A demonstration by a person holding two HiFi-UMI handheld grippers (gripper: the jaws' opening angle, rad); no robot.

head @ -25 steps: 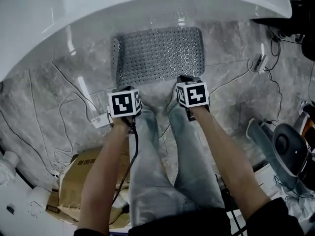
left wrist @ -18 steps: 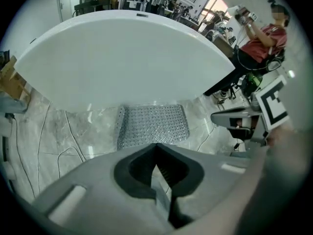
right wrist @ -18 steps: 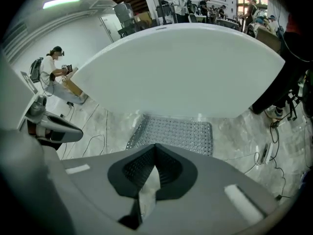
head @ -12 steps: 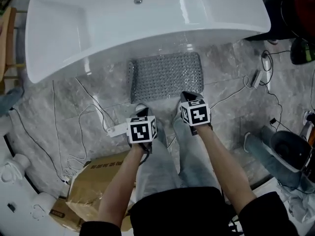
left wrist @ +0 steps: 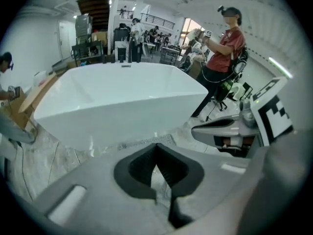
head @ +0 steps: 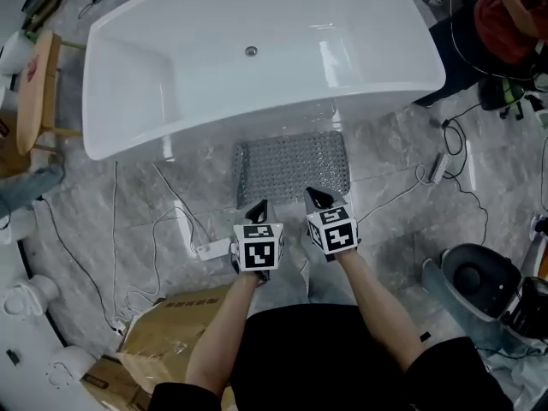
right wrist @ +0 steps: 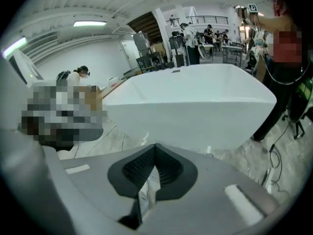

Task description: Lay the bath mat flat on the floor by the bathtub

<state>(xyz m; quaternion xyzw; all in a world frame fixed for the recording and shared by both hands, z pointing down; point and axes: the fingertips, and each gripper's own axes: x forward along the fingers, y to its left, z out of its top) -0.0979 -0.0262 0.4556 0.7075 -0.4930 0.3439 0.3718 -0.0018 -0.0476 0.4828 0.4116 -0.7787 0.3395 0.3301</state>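
- The mat (head: pixel 293 165) lies spread flat on the floor (head: pixel 402 221), its far long edge just beside the tub's near wall.
- The tub (head: pixel 257 58) is white and stands crosswise ahead of me, with the mat about at the middle of its length.
- I hold both grippers side by side over the mat's near edge, up off the floor and touching neither the mat nor each other.
- My left gripper (head: pixel 257 209) has its jaws together, tip against tip, with nothing between them.
- My right gripper (head: pixel 318 198) is likewise closed and holds nothing; only floor shows through the slot behind its tips.
- A white power strip (head: pixel 214 248) with loose cables lies left of the mat.
- A cardboard box (head: pixel 167 324) sits nearer to me on that side.
- A wooden stool (head: pixel 34 84) stands at the tub's left end.
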